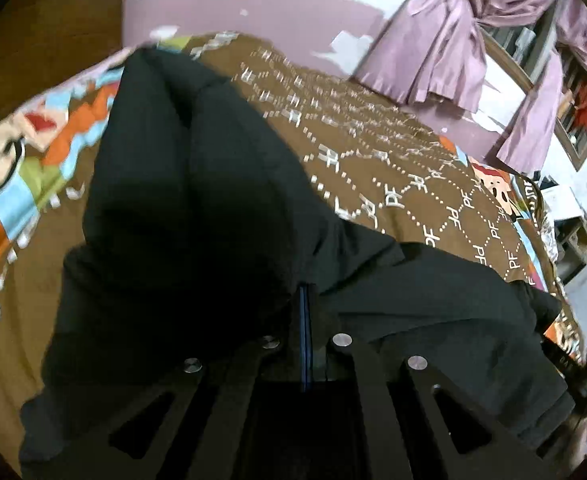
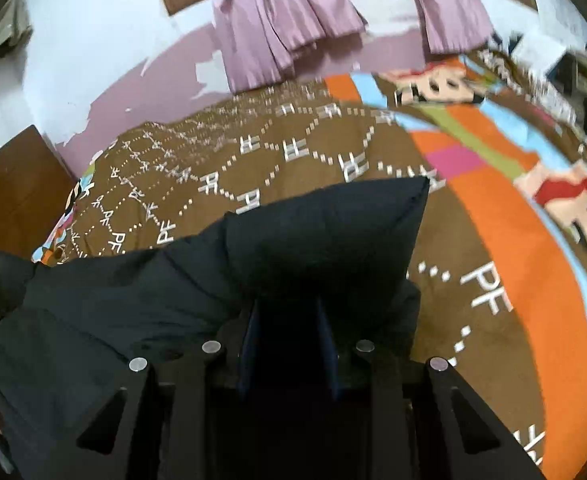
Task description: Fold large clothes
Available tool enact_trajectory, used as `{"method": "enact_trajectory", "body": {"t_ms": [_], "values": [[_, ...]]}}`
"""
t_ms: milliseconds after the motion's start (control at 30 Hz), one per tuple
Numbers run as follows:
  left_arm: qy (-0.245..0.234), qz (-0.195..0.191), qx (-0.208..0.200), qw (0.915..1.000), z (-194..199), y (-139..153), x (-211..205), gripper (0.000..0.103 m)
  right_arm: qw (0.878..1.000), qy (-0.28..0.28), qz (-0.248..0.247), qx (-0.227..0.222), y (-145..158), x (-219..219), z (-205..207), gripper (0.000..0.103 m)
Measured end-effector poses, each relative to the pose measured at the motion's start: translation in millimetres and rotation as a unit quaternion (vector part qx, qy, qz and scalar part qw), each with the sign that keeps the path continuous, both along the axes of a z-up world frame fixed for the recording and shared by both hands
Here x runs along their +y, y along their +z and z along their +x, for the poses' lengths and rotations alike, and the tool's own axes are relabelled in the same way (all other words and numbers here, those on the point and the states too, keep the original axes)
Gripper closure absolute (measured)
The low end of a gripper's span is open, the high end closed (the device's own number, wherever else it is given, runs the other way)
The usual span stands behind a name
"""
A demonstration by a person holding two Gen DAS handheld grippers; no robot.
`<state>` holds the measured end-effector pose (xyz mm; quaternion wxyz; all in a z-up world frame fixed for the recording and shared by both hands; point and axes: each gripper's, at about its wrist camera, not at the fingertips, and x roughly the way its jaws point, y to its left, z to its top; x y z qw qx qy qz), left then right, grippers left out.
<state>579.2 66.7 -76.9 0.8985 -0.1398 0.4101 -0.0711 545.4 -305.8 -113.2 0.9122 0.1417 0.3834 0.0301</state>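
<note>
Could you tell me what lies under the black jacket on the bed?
The black jacket lies on the brown patterned bedspread, which shows around it. Whatever is directly beneath the jacket is covered and cannot be seen.

You are facing a bed covered by a brown blanket [image 1: 373, 184] printed with white dotted diamonds and "PF" letters, edged with orange, blue and green cartoon panels. In the left wrist view it fills the middle of the frame, its border at far left and right. A large black padded garment [image 1: 197, 208] lies on it, spreading from the centre down to the lower edge. In the right wrist view the blanket [image 2: 293, 152] spans the centre and right, the garment [image 2: 317, 240] at lower centre and left.
</note>
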Motion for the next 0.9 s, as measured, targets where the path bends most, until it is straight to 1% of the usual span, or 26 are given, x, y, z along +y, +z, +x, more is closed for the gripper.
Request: {"method": "enact_trajectory", "body": {"t_ms": [67,100,133,200,233,267,333,367,400,433,467,500,567,633,667,733,800,867,900], "values": [[0.0,0.008,-0.012,0.9999,-8.6,6.3,-2.8,0.1,1.0,0.0,-0.003,-0.001,3.1,2.1,-4.5,0.078],[-0.002,0.016,-0.03,0.9994,-15.3,11.9,-4.3,0.1,1.0,-0.001,0.0,-0.011,7.7,1.8,-11.2,0.076],[-0.004,0.025,-0.053,0.9983,-23.0,15.5,-7.4,0.1,1.0,-0.003,0.009,-0.022,12.7,1.3,-17.3,0.076],[-0.022,0.028,-0.107,0.9936,-44.8,24.6,-11.1,0.1,0.998,-0.002,0.036,-0.047,21.7,1.1,-28.0,0.076],[-0.046,0.027,-0.134,0.9895,-57.6,29.3,-15.7,0.1,0.997,0.007,0.047,-0.055,27.3,4.3,-32.3,0.076],[-0.066,0.026,-0.149,0.9863,-64.6,31.6,-20.6,0.1,0.997,0.018,0.049,-0.059,31.6,8.9,-34.6,0.076],[-0.12,0.023,-0.164,0.9788,-77.8,34.8,-32.3,0.1,0.995,0.052,0.047,-0.067,40.5,21.8,-38.6,0.076],[-0.146,0.017,-0.158,0.9765,-80.7,33.1,-36.1,0.1,0.994,0.066,0.046,-0.07,42.8,27.1,-41.1,0.076],[-0.161,0.015,-0.152,0.9751,-81.7,31.6,-41.7,0.1,0.993,0.086,0.043,-0.07,44.1,35.1,-44.8,0.075],[-0.185,0.012,-0.139,0.9728,-85.3,27.0,-47.0,0.1,0.992,0.1,0.039,-0.066,43.2,41.1,-47.1,0.074],[-0.2,0.013,-0.127,0.9715,-86.5,23.4,-50.9,0.1,0.991,0.111,0.034,-0.061,41.5,46.5,-48.2,0.068],[-0.21,0.023,-0.113,0.9709,-85.6,20.5,-56.8,0.1,0.991,0.127,0.015,-0.049,37.1,55.9,-50.1,0.067],[-0.217,0.056,-0.076,0.9715,-84.5,5.5,-65.1,0.1,0.989,0.144,-0.026,-0.029,25.5,70.0,-52.5,0.067],[-0.213,0.068,-0.049,0.9735,-79.5,-2.2,-68.8,0.1,0.987,0.154,-0.052,-0.014,13.1,77.6,-52.6,0.066],[-0.21,0.075,-0.032,0.9743,-76.0,-7.0,-70.6,0.1,0.986,0.154,-0.057,-0.007,9.1,79.1,-51.8,0.065],[-0.21,0.092,-0.02,0.9732,-77.3,-14.9,-75.1,0.1,0.986,0.154,-0.063,0.004,2.7,80.1,-49.5,0.065],[-0.209,0.108,-0.02,0.9718,-79.8,-15.0,-78.1,0.1,0.986,0.153,-0.066,0.008,1.3,80.4,-49.9,0.064],[-0.203,0.111,-0.031,0.9725,-86.3,-11.9,-78.6,0.1,0.987,0.148,-0.059,-0.003,4.6,78.8,-56.4,0.064],[-0.201,0.104,-0.037,0.9733,-91.9,-9.6,-76.9,0.1,0.988,0.145,-0.046,-0.012,7.2,75.7,-62.2,0.06]]}}
